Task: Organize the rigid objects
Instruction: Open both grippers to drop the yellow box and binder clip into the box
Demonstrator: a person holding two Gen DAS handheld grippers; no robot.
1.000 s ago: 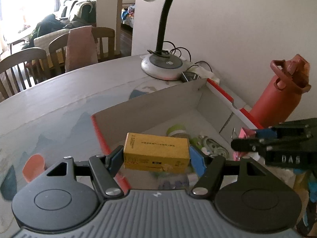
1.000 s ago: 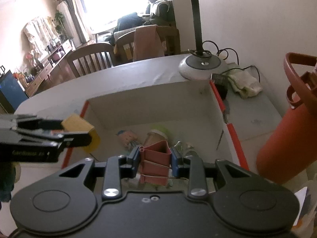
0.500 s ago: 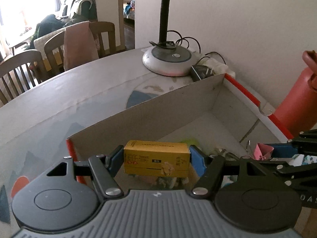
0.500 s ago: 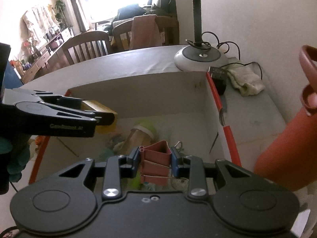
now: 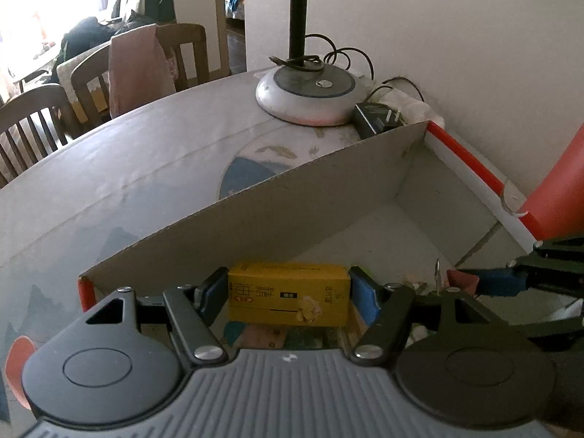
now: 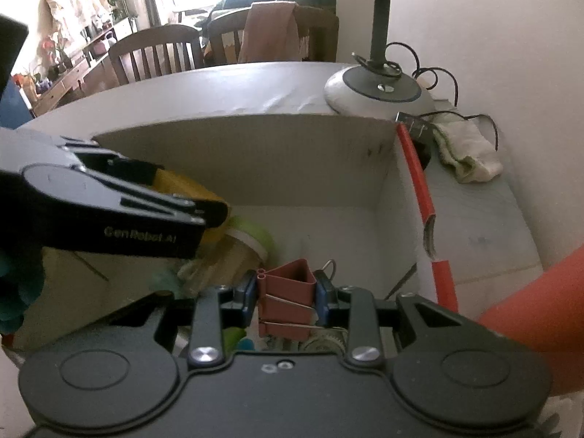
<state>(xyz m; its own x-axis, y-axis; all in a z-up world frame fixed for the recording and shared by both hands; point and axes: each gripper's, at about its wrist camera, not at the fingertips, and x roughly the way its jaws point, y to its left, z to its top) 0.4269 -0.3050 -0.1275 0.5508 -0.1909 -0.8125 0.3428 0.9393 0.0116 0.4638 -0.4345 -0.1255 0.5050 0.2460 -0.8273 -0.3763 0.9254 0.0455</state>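
My left gripper is shut on a small yellow box and holds it low inside the open cardboard box with red rims. From the right wrist view the yellow box shows behind the left gripper's fingers. My right gripper is shut on a pink binder clip, also inside the cardboard box, to the right of the left gripper. A jar with a green lid and other small items lie on the box floor below.
A lamp base with cables stands behind the box by the wall. A plug adapter and a cloth lie at the back right corner. A red bottle stands to the right. Wooden chairs line the table's far side.
Both grippers have moved forward and down into the cardboard box with their loads. The far box wall and lamp base look closer than before.
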